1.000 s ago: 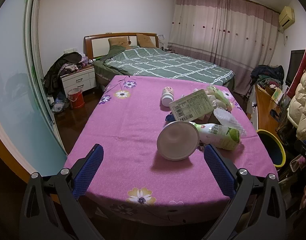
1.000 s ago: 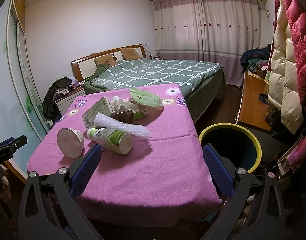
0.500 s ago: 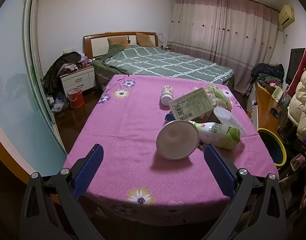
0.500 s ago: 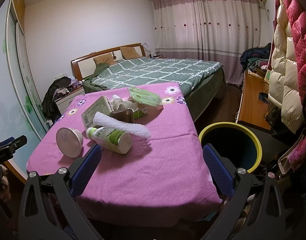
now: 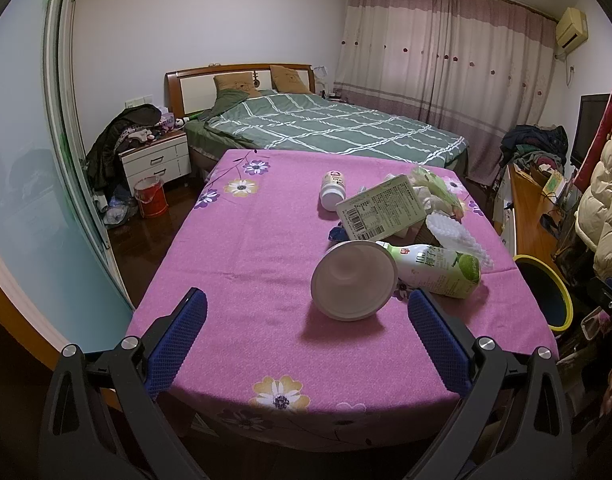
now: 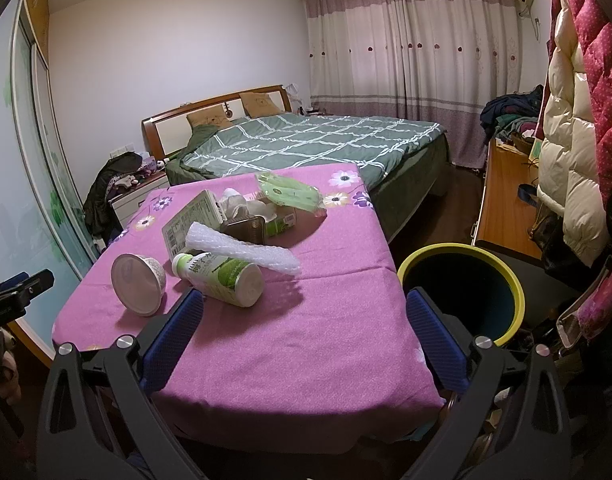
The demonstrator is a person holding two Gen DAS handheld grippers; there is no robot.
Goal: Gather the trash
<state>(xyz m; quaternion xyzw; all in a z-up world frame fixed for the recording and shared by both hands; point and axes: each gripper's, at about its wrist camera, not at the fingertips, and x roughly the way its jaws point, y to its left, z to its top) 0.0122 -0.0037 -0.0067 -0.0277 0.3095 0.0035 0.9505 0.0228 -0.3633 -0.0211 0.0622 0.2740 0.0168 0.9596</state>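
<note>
A: Since both tools hang short of the near edge of the bench point(image 5: 234, 248), which sits closer to the trash?

B: The left tool point(image 5: 306, 336), by my reading. Its fingers are spread wide with nothing between them, and the tipped white cup point(image 5: 353, 279) lies just ahead, slightly right of centre, mouth facing the camera.

A: And the right tool point(image 6: 304, 332)?

B: Also released and empty. The green-and-white bottle point(image 6: 222, 279) lies on its side ahead and to its left, long axis running across the bench, cap towards the cup.

A: Further back?

B: The foam sheet point(image 6: 242, 250), a barcoded carton point(image 5: 380, 212), then green wrappers point(image 6: 290, 192). The yellow-rimmed bin point(image 6: 502, 276) stands off the right edge, nearer the right tool.
</note>
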